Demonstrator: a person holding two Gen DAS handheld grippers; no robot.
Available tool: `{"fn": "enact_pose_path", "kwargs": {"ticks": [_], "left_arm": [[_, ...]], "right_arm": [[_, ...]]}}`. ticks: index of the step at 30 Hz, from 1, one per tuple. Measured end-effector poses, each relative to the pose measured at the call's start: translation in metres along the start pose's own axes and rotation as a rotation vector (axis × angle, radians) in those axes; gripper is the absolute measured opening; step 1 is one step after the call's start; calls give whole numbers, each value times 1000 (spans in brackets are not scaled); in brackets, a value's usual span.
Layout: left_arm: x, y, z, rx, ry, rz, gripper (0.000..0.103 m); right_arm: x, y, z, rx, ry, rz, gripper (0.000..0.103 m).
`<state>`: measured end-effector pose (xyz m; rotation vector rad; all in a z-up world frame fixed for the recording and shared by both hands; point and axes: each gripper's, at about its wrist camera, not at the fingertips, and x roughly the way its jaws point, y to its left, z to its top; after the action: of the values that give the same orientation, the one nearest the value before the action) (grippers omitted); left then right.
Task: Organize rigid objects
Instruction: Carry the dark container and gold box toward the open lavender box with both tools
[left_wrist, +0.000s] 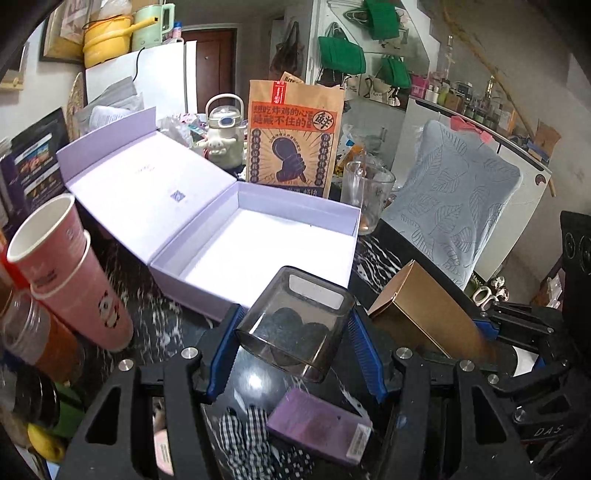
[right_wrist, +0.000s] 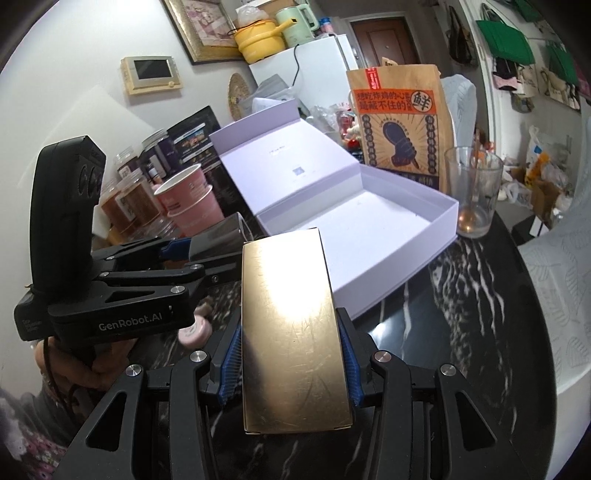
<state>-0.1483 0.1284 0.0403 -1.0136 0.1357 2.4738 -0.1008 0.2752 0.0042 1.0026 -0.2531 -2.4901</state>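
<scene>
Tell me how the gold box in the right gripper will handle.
The gold box looks stiff: flat faces, crisp edges. Its glossy, scuffed surface may be slippery. It juts well past the right gripper, so it might pivot if bumped.

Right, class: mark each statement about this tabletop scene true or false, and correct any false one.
1. The left gripper holds a smoky clear container. True.
2. The right gripper is empty. False: it grips a gold box.
3. The lavender box stands open with nothing inside. True.
4. The pink paper cups lie inside the lavender box. False: they stand beside it on the table.
</scene>
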Motion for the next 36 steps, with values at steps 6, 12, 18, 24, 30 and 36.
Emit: {"fn": "enact_pose_path", "kwargs": {"ticks": [6,12,18,24,30,36], "left_arm": [[10,2,18,16,-10,0,58],[18,4,36,38,-27,12,58],[30,11,52,43,-24,27,58],[46,19,65,47,-11,35,58],[58,23,79,59,-15,43,58],[69,30,98,60,-22,45,58]], "right_arm": [[5,-10,16,-7,-19,-8,45],[10,-18,34,-23,-32,-15,45],[19,-26,54,-33,-32,-13,45],[34,-36,70,-35,-24,-13,45],[42,-42,88,-34,-27,-12,45],[51,-47,107,-49,-27,-28,45]]}}
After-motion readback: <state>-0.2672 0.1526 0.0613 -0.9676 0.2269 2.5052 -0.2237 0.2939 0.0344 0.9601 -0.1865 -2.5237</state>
